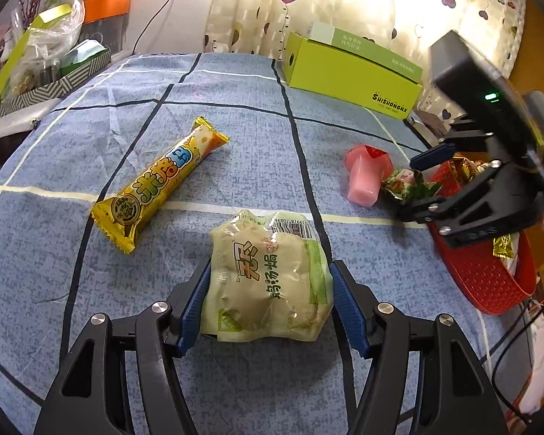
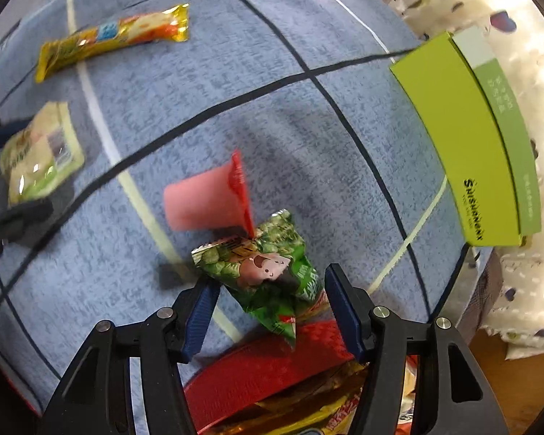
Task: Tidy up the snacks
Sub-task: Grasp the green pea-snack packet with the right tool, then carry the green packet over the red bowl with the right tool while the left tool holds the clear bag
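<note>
My right hand-held gripper stands spread around the green packet, unpinched, its long axis running 11 to 5, the red basket at 6.

right gripper: jaws apart, pads clear of the packet | green snack packet: between the jaws, tip over red basket rim | pink jelly cup: on its side, touching packet's far edge | yellow bar, pale bun pack: well beyond the packet, left
</note>
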